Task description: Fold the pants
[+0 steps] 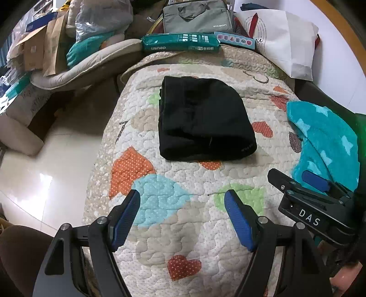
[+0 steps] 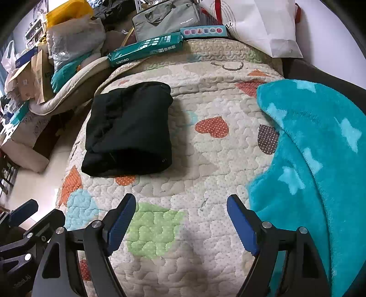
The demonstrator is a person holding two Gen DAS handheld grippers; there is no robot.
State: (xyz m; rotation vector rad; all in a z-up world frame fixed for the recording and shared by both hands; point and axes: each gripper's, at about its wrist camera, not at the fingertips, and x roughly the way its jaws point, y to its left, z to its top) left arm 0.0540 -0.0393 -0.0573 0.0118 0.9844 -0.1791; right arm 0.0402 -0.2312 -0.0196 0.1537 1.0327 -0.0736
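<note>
1. The black pants [image 1: 205,121] lie folded into a thick bundle on the quilted bed [image 1: 183,228], nearer its left edge.
2. The left gripper [image 1: 183,219] and right gripper [image 2: 180,221] hover empty, fingers spread.
3. Soft, light and floppy; best pinched at the near folded edge.

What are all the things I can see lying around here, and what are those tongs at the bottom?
pants: one, black, folded into a compact bundle, on the quilt's middle.
quilt: one, cream with coloured hearts, covering the surface.
fleece blanket: one, teal with pale stars, at the quilt's right edge.
paper pack: one, green, at the quilt's far end.
laptop bag: one, grey, behind the green pack.
paper bag: one, white, far right.
cardboard and plastic bags: several, brown and clear, far left.
left tongs: black with blue pads, open, empty.
right tongs: the same, open, empty.
</note>
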